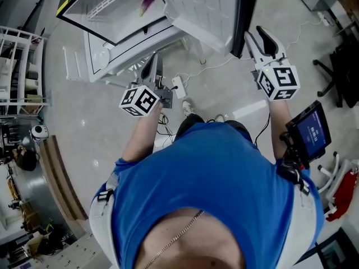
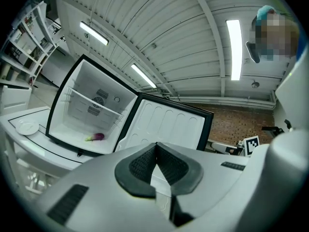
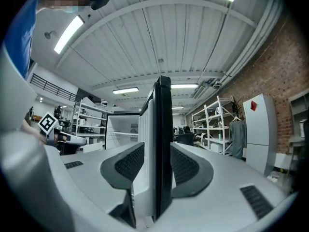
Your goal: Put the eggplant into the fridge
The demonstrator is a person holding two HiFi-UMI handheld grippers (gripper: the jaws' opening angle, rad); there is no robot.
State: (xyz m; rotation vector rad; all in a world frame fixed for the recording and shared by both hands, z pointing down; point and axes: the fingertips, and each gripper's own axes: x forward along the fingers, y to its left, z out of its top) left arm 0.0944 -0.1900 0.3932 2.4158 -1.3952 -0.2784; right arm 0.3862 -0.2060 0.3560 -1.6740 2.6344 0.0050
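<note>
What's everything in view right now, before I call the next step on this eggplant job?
fridge: one, white inside with a black frame, ahead, standing open.
fridge door: one, white inner face, swung wide to the right.
eggplant: one, purple, lying on the fridge's floor under the wire shelf.
shelf rack: one, white, far left of the head view.
power strip: one, white, with cables, on the floor in front of the fridge.
screen: one, dark with a blue display, on the right forearm.
shirt: one, blue, on the person.
left gripper: grey, shut, empty.
right gripper: grey, open, door's edge between its jaws.
</note>
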